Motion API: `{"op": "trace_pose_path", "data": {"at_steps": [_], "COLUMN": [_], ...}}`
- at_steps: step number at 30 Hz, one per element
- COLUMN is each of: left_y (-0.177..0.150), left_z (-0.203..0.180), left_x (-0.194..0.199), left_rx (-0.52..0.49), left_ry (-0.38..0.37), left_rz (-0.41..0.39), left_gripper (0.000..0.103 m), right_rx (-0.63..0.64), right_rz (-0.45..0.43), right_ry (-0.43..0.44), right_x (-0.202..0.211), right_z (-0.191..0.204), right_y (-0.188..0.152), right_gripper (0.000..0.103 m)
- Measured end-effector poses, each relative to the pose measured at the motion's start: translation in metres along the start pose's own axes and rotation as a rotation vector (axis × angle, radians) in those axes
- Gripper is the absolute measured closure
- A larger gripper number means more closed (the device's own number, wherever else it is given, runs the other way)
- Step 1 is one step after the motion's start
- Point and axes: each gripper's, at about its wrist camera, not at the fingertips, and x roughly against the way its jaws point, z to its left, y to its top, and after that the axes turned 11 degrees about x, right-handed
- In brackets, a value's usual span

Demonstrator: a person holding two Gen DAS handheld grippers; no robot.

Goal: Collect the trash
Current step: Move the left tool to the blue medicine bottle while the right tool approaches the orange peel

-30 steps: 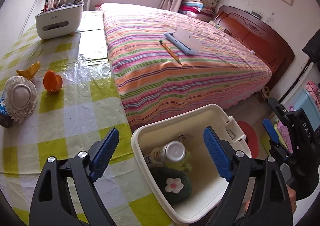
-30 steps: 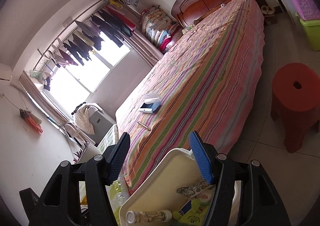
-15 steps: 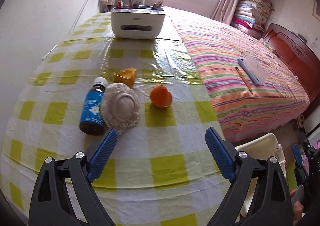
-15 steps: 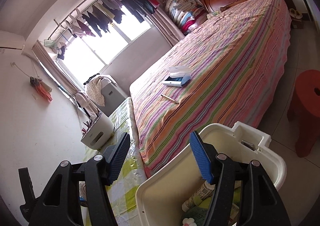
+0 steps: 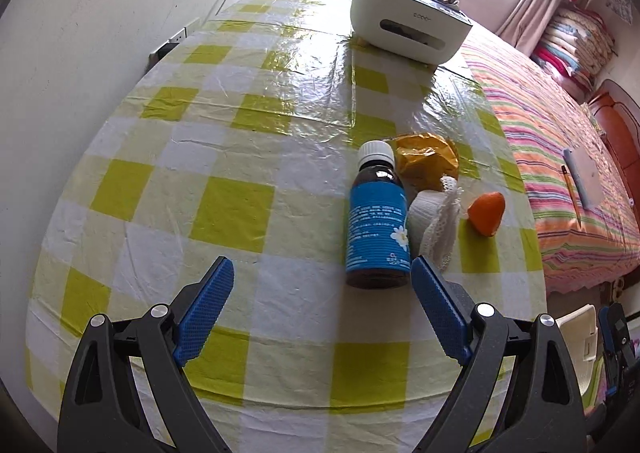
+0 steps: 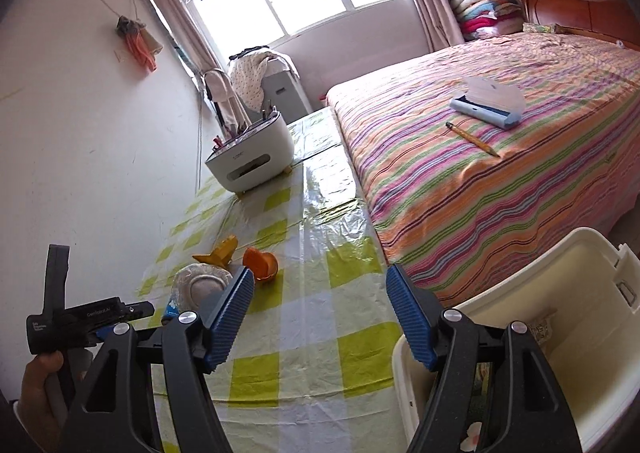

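A brown bottle with a blue label (image 5: pixel 378 221) lies on the green-checked table (image 5: pixel 224 209), cap pointing away. Beside it lie a white lace-edged piece (image 5: pixel 436 219), a yellow crumpled wrapper (image 5: pixel 426 161) and an orange peel (image 5: pixel 486 211). My left gripper (image 5: pixel 322 309) is open and empty, just short of the bottle's base. My right gripper (image 6: pixel 320 317) is open and empty above the table's edge, beside the white bin (image 6: pixel 576 317) that holds trash. The peel (image 6: pixel 261 263) and wrapper (image 6: pixel 220 253) also show in the right wrist view.
A white organizer box (image 5: pixel 408 27) stands at the table's far end. The striped bed (image 6: pixel 500 157) adjoins the table on the right, with a pencil (image 6: pixel 472 139) and a blue case (image 6: pixel 486 103) on it. A wall runs along the table's left side.
My left gripper has swung from over the bin to the table and now faces the bottle. My right gripper has turned toward the table, with the bin at its right.
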Motion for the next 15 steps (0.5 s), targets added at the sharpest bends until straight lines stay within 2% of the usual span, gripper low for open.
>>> {"op": "trace_pose_path", "data": {"at_steps": [5, 8, 15], "left_y": [0.008, 0.014, 0.026], "left_z": [0.000, -0.002, -0.014], "left_x": [-0.017, -0.023, -0.034], "left_rx": [-0.060, -0.066, -0.068], "left_ry": [0.060, 0.081, 0.033], "left_rz": [0.001, -0.024, -0.006], "left_gripper": [0.014, 0.014, 0.013], "right_rx": [0.065, 0.090, 0.119], "right_rz": [0.081, 0.115, 0.175], "right_ry": [0.036, 0.048, 0.064], "right_x": [-0.036, -0.054, -0.082], "right_z": [0.024, 0.033, 0.040], "right_y": [0.005, 0.008, 0.014], "right_gripper": [0.036, 0.036, 0.036]}}
